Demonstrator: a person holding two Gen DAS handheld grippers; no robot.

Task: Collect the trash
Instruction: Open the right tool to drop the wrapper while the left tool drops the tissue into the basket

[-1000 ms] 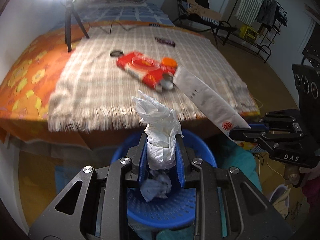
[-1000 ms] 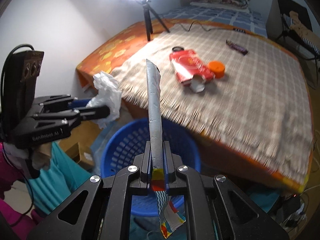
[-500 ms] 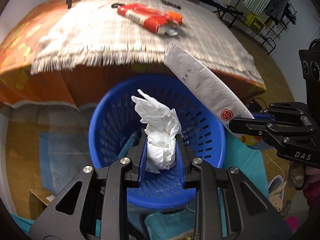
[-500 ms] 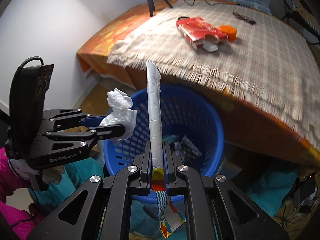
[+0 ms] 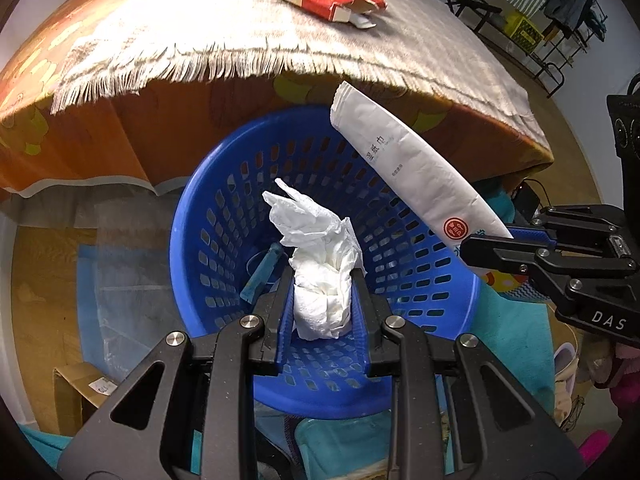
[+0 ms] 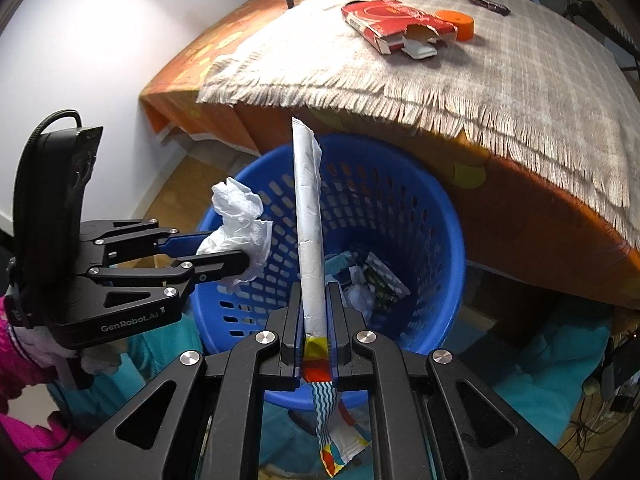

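We saw one blue basket on the floor just beside the bed's near edge, with a few scraps already at its bottom. On the fringed blanket lay one torn red box touching one orange lid. Our left claw was clenched on one crumpled white tissue, held over the basket's opening. Our right claw gripped one long white wrapper edge-on between its fingers, also above the basket, the tissue just left of it.
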